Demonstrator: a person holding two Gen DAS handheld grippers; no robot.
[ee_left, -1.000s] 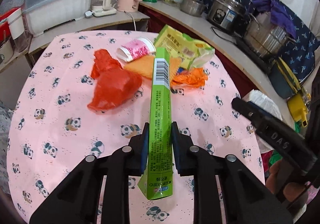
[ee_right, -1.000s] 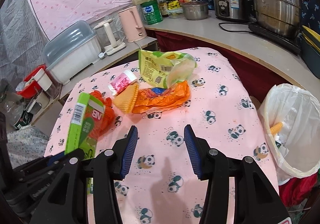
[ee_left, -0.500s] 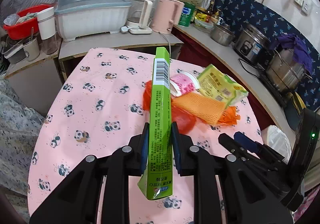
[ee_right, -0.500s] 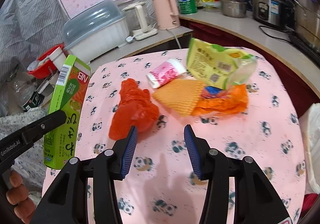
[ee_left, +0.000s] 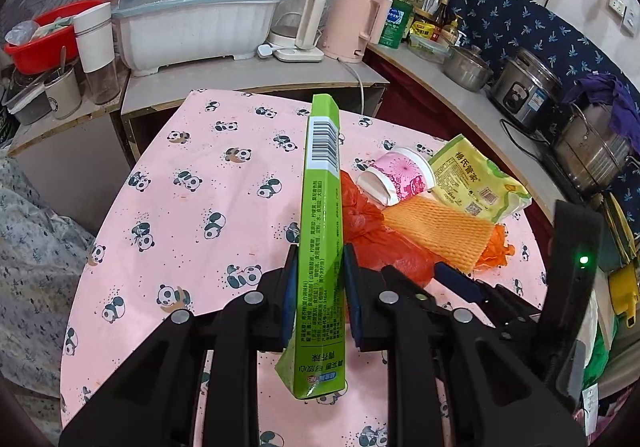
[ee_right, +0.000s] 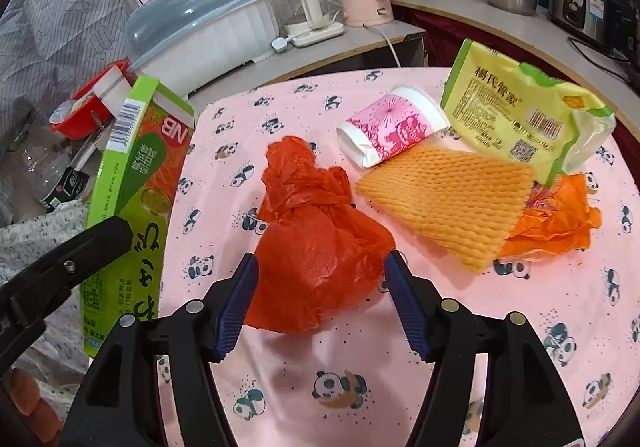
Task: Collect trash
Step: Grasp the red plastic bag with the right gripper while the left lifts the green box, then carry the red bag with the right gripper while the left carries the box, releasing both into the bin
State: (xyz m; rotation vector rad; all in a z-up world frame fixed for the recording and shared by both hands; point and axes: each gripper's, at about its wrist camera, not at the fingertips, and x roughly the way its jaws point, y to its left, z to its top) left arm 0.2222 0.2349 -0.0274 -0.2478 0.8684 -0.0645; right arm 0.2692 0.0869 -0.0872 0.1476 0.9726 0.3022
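My left gripper is shut on a flat green carton, held on edge above the pink panda tablecloth; the carton also shows in the right wrist view. My right gripper is open, its blue pads either side of a crumpled red plastic bag. Beyond lie a pink paper cup on its side, an orange foam net, an orange wrapper and a yellow-green snack bag.
A counter behind the table holds a grey-lidded dish box, two kettles, jars, a pot and a rice cooker. A red basin and cups stand at the left. The table drops off at its left edge.
My right gripper has moved forward and down, so its open pads now flank the red bag. My left gripper, still holding the carton, has drawn slightly back and left.
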